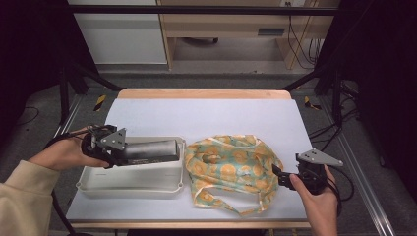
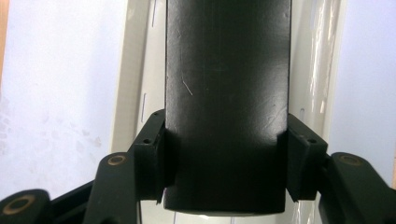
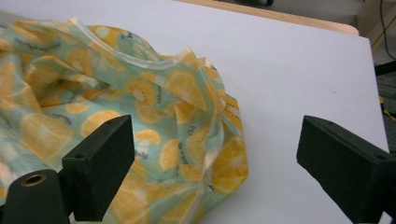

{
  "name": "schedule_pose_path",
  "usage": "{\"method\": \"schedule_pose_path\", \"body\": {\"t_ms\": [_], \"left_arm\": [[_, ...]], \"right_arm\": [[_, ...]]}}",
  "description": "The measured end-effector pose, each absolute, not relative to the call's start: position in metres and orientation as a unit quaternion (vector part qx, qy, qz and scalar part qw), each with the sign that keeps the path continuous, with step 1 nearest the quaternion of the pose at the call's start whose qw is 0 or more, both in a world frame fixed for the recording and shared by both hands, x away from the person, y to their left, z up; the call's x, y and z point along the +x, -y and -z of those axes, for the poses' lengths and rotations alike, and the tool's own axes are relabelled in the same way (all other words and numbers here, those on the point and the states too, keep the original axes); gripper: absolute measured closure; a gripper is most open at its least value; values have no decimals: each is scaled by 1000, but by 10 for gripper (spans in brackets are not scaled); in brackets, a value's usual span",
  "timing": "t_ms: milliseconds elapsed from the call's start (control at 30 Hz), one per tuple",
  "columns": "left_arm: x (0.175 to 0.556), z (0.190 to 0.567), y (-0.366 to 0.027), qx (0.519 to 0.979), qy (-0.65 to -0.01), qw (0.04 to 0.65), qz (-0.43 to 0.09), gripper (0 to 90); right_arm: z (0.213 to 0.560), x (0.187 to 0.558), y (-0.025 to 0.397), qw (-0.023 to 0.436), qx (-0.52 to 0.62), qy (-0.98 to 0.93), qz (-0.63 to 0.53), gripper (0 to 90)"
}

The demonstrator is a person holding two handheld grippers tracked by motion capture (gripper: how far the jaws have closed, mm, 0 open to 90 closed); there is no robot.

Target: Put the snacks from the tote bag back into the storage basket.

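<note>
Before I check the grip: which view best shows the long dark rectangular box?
The left gripper view: the long dark rectangular box sits clamped between the jaws. The high view shows it whole over the white tray.

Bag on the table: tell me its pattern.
The bag is pale green with orange slices printed all over; the right gripper view shows it best.

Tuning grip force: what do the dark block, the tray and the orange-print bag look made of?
Dark block: likely hard plastic or coated board, matte black, fine scratches catching light. Tray: off-white moulded plastic, slight sheen, rounded rim. Bag: thin soft fabric or film, crumpled, with a translucent edge trim. Left tongs clamp the block.
</note>
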State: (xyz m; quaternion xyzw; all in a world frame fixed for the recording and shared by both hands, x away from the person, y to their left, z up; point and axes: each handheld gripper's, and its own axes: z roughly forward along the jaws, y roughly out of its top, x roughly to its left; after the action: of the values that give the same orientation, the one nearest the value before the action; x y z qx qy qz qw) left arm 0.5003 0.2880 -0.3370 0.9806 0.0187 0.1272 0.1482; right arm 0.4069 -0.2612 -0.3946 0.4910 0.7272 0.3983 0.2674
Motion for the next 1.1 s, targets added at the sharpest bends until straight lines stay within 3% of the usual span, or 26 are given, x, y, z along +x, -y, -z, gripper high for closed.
{"method": "schedule_pose_path", "body": {"t_ms": [267,400,767,1100], "left_arm": [[500,341,-295,980,-26,152,-126,434],[501,344,-297,980,-27,152,-125,434],[505,358,-298,981,-23,155,-113,435],[500,370,-302,980,-20,164,-107,434]], "right_arm": [[410,404,266,276,507,-706,-410,107],[419,403,273,318,528,-681,-395,129],[449,401,288,299,562,-658,-402,98],[455,403,287,292,566,-665,-389,88]]}}
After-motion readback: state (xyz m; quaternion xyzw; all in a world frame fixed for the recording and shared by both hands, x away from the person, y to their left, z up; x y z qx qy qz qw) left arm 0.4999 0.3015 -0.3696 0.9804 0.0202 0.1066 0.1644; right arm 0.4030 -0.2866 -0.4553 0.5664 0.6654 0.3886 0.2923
